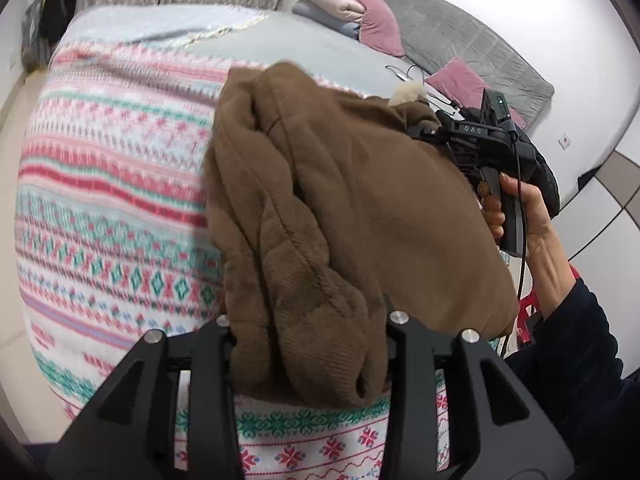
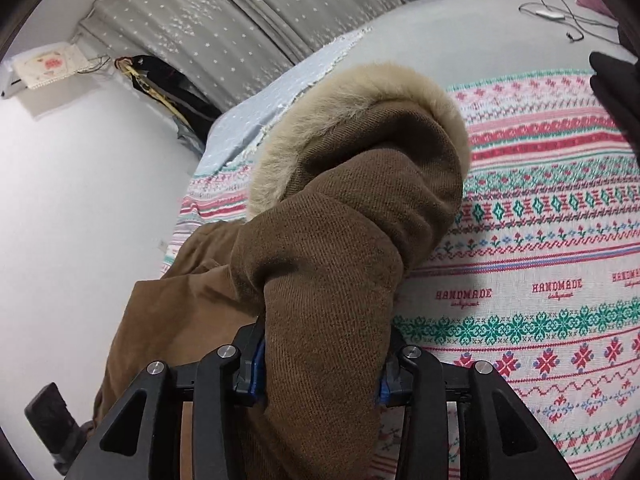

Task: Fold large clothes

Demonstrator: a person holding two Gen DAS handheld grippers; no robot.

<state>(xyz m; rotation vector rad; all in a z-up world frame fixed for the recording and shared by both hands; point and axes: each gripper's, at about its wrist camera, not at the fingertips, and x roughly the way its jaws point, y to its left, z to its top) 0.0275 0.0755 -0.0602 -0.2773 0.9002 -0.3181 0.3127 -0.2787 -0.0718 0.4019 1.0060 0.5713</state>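
Brown coat [image 1: 340,208] bunched between both claws, fur hood [image 2: 360,92] farthest.

Two wrist views, both angled down over the bed

Each is set close behind its own fingers; the brown coat [image 1: 352,208] and patterned blanket [image 1: 112,184] are shared, and the right gripper [image 1: 424,130] is seen from the left.
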